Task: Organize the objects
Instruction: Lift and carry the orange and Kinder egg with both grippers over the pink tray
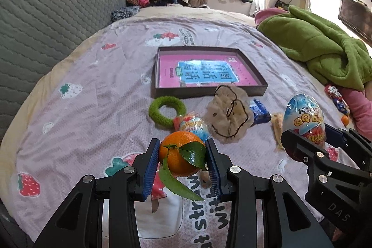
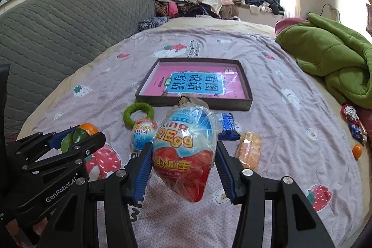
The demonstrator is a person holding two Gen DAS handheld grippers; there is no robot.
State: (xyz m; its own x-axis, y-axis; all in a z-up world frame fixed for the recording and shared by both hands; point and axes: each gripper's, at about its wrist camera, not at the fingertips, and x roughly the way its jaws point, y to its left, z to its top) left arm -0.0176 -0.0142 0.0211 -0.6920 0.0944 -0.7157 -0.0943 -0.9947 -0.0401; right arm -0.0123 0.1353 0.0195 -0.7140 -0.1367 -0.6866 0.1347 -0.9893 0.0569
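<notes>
I am holding a tangerine in the left gripper, its jaws closed on the fruit's two sides, and a large wrapped chocolate egg in the right gripper, jaws pressing its flanks. Both things are hanging clear above the bed sheet, short of the shallow box with the pink book inside it, which I am judging to be the place for them.

The tangerine is looking firm but bruisable, light, with a slightly waxy skin; I am gripping it across its middle, which seems right. Its stem and leaves are facing the camera, one leaf trailing down.

The egg is likely hollow and fragile, and its loose crinkled wrap is going to slide against the pads, so I am wanting a gentle squeeze at the widest part. Its long axis is running away from me and tilting, the broad red end hanging nearest, the narrower blue end pointing toward the box.

A smaller egg, a green ring and a plush toy are lying on the sheet.
</notes>
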